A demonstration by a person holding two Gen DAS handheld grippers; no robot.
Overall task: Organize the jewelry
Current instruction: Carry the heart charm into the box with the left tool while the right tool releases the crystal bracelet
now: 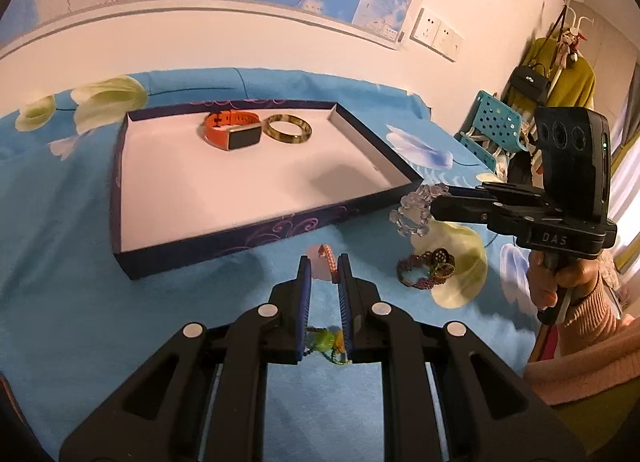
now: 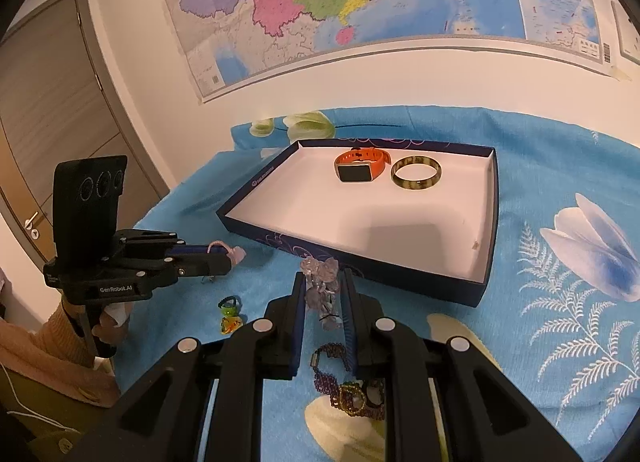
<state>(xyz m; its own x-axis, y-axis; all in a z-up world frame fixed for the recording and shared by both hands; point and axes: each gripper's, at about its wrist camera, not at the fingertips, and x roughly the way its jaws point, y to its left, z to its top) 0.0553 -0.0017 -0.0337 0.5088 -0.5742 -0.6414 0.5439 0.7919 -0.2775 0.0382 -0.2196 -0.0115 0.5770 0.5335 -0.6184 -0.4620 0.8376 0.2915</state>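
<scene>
A dark blue tray [image 1: 208, 250] with a white floor holds an orange smartwatch [image 1: 232, 131] and a mottled green bangle [image 1: 289, 129]; the tray [image 2: 360, 262], the watch [image 2: 362, 165] and the bangle [image 2: 416, 173] show in the right wrist view too. My left gripper [image 1: 324, 262] is shut on a pink braided bracelet [image 1: 330, 262], held above the cloth before the tray's near wall. My right gripper [image 2: 323, 278] is shut on a clear crystal bead bracelet [image 2: 322, 286], also seen as [image 1: 416, 209], near the tray's near right corner.
A purple beaded bracelet [image 1: 426, 268] lies on the blue flowered cloth [image 1: 60, 302] right of my left gripper. A small green and yellow beaded piece [image 2: 231, 314] lies under my left gripper. A turquoise chair [image 1: 492, 125] and hanging clothes stand at right.
</scene>
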